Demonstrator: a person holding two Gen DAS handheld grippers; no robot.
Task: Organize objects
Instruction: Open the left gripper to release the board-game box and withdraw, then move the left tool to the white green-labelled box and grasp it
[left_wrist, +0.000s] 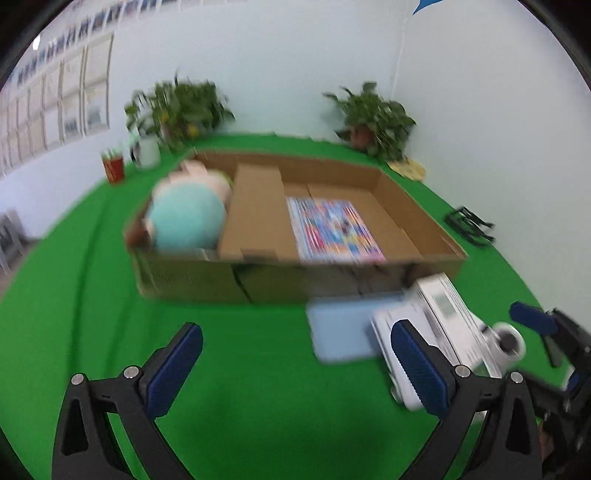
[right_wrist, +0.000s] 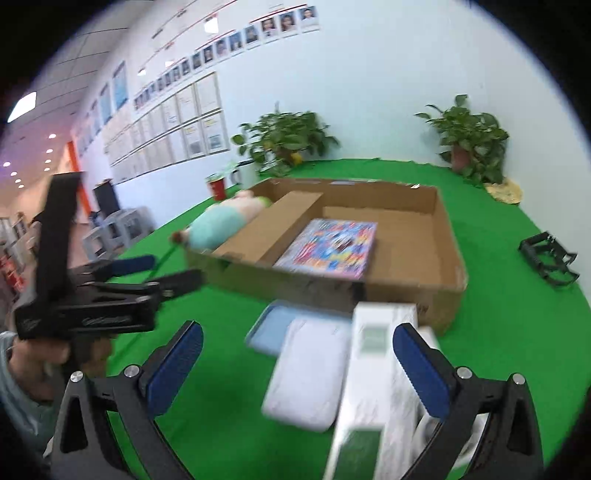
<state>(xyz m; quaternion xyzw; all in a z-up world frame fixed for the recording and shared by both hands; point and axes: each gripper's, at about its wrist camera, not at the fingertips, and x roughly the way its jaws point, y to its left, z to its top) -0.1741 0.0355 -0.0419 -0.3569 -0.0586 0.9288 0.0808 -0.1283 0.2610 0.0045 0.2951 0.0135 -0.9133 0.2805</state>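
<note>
A shallow cardboard box (left_wrist: 192, 280) (right_wrist: 447, 236) lies on the green cloth. Its left compartment holds a teal and pink plush toy (left_wrist: 184, 218) (right_wrist: 218, 221). A colourful book (left_wrist: 332, 229) (right_wrist: 332, 247) lies flat in the right one. In front of the box are a light blue flat case (left_wrist: 340, 332) (right_wrist: 269, 325), white boxes (left_wrist: 443, 314) (right_wrist: 310, 373) and a white tape roll (left_wrist: 509, 343). My left gripper (left_wrist: 295, 363) (right_wrist: 166, 271) is open over bare cloth. My right gripper (right_wrist: 297, 367) (left_wrist: 543, 339) is open above the white boxes, not pressing on them.
Two potted plants (left_wrist: 181, 107) (left_wrist: 373, 118) stand at the back by the wall, with a red cup (left_wrist: 114, 166) and a white jug (left_wrist: 147, 149). A black folding stand (left_wrist: 469, 223) (right_wrist: 546, 258) sits right of the box. A hand (right_wrist: 37, 354) holds the left gripper.
</note>
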